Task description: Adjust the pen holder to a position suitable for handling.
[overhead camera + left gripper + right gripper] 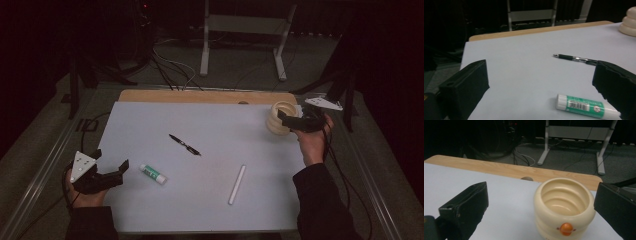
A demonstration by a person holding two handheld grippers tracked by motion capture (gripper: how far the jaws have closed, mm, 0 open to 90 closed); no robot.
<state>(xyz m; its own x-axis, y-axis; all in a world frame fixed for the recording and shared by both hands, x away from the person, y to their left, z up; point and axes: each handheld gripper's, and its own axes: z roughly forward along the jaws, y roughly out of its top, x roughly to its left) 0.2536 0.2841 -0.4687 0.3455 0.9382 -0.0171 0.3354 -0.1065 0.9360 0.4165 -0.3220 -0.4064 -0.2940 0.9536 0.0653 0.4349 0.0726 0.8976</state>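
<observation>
While the right gripper (286,119) sits with jaws spread around the cream cup (564,206) at the table's far right corner, center the cup before closing, and keep the left gripper (110,160), also spread, beside the glue stick (152,174).

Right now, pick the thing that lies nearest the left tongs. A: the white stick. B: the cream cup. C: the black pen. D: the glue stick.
D: the glue stick lies just beside the open left tongs in the high view, and close by one jaw in the left gripper view, while the black pen lies farther up the table.
</observation>
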